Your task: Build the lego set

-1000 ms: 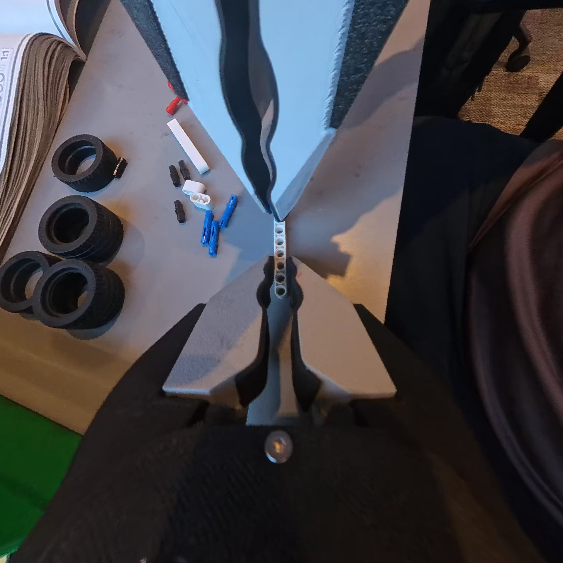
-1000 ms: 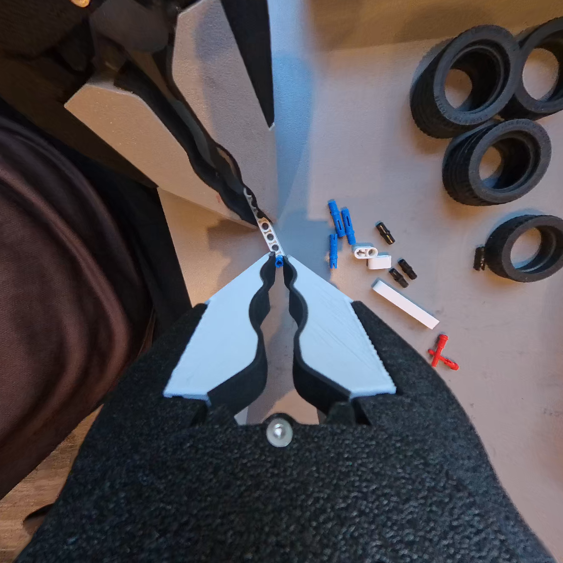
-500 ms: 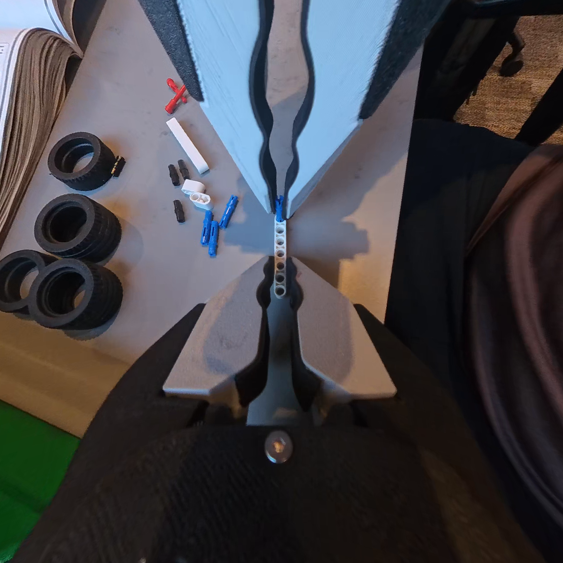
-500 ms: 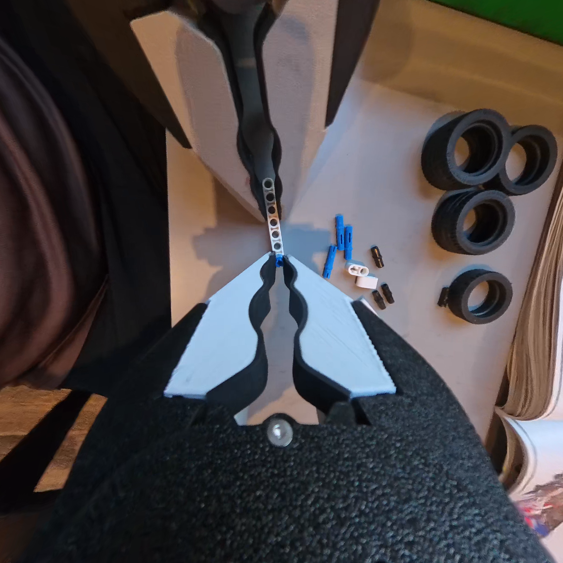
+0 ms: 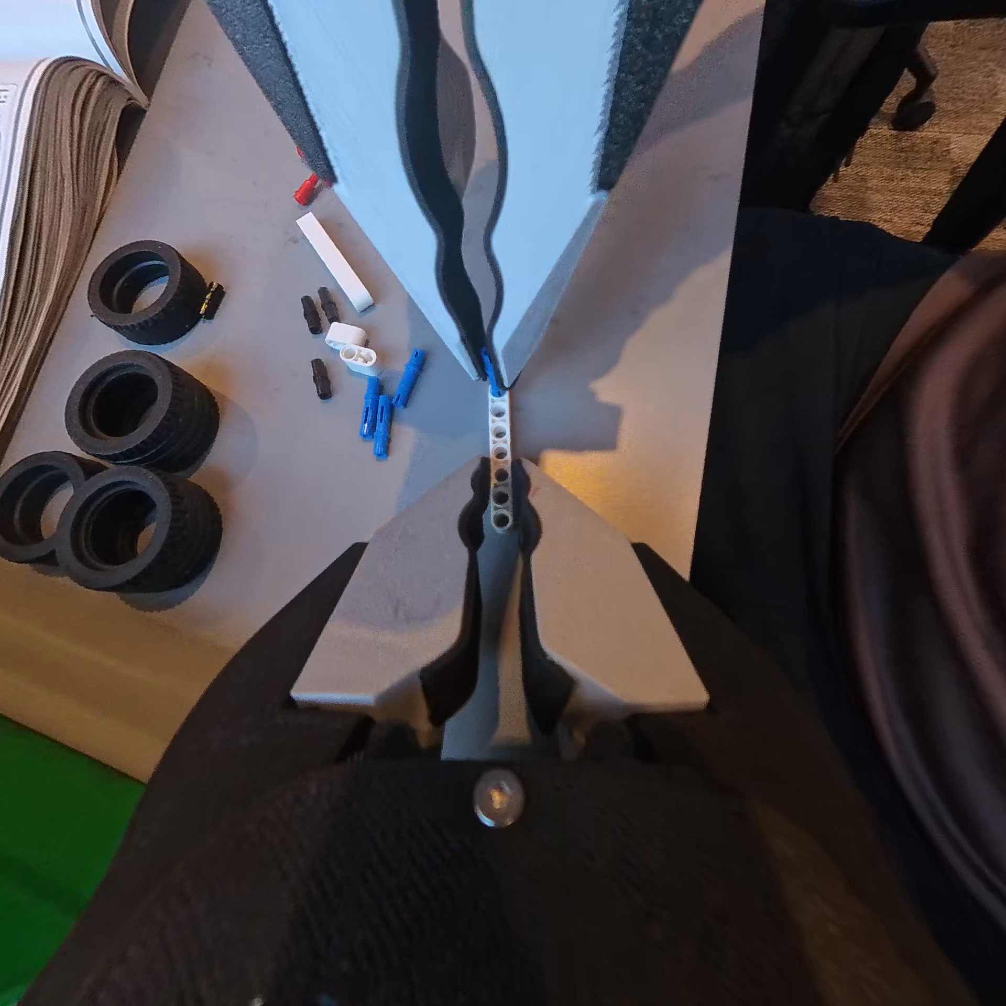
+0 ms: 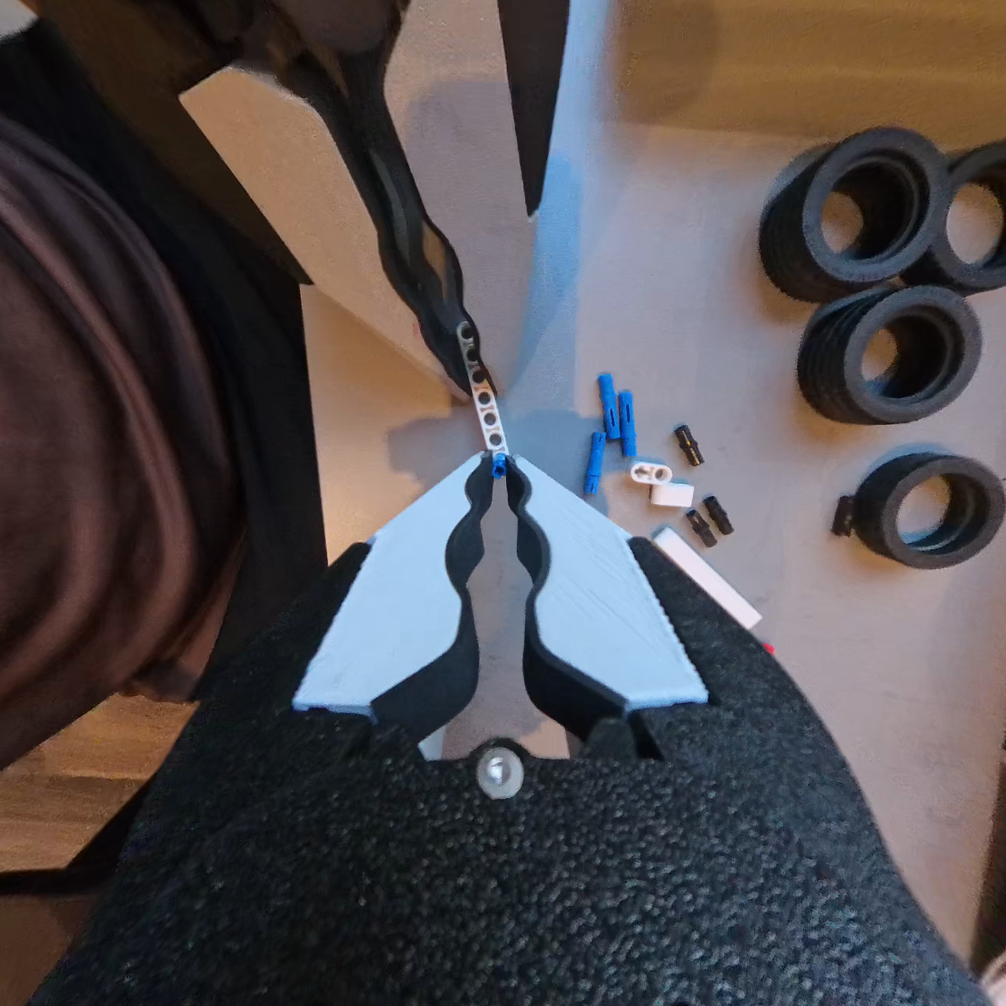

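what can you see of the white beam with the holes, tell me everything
The white beam is a thin, straight strip of what looks like plastic, with a single row of round holes along it. It is held above the grey table, not resting on it. The left tongs clamp its near end; its far end meets a blue pin pinched in the right tongs. Whether the pin is seated in the end hole cannot be told.

- Desk [image 5: 228, 163]: grey top, bare patches ahead and to the left of the hand-held gripper.
- Open book [image 5: 49, 179]: fanned pages, far left of the left wrist view, lying on the desk edge.
- Green surface [image 5: 49, 816]: lower left, beyond the desk.
- Brown carpeted floor [image 5: 969, 98]: upper right.
- Person's dark garment [image 6: 98, 413]: left of the right wrist view.
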Demonstrator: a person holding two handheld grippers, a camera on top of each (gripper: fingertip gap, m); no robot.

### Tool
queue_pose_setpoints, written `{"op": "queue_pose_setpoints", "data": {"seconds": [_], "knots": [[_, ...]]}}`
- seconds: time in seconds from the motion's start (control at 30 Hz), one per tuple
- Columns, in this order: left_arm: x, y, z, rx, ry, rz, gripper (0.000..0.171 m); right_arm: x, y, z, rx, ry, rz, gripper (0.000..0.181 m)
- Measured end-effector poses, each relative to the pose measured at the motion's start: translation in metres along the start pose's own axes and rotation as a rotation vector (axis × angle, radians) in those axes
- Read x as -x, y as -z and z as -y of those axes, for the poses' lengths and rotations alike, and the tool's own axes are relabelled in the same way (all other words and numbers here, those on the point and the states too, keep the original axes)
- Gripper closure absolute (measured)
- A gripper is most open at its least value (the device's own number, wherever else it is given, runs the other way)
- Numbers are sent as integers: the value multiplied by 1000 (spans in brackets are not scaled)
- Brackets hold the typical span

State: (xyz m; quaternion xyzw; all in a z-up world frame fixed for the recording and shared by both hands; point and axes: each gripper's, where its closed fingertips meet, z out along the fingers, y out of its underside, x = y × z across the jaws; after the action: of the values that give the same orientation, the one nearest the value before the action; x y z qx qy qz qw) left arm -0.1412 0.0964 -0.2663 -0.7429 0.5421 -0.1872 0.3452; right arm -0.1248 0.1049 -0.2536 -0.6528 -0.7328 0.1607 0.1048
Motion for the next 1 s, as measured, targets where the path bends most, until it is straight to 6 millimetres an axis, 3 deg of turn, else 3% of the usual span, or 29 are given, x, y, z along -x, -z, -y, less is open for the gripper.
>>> {"op": "queue_pose_setpoints", "data": {"seconds": [0.17,0.33,0.6,0.9,1.0], "knots": [[0,0,0,-2,17,-13,167,1,1,-3,-51,9,18,177],[1,0,0,0,16,-10,167,-1,0,-2,34,119,-11,177],[1,0,0,0,17,-7,167,-1,-2,4,-4,-12,29,177],[3,-1,0,1,6,16,167,-4,-1,1,51,278,-127,177],[3,-1,0,1,17,8,166,-4,-2,2,29,263,-95,177]]}}
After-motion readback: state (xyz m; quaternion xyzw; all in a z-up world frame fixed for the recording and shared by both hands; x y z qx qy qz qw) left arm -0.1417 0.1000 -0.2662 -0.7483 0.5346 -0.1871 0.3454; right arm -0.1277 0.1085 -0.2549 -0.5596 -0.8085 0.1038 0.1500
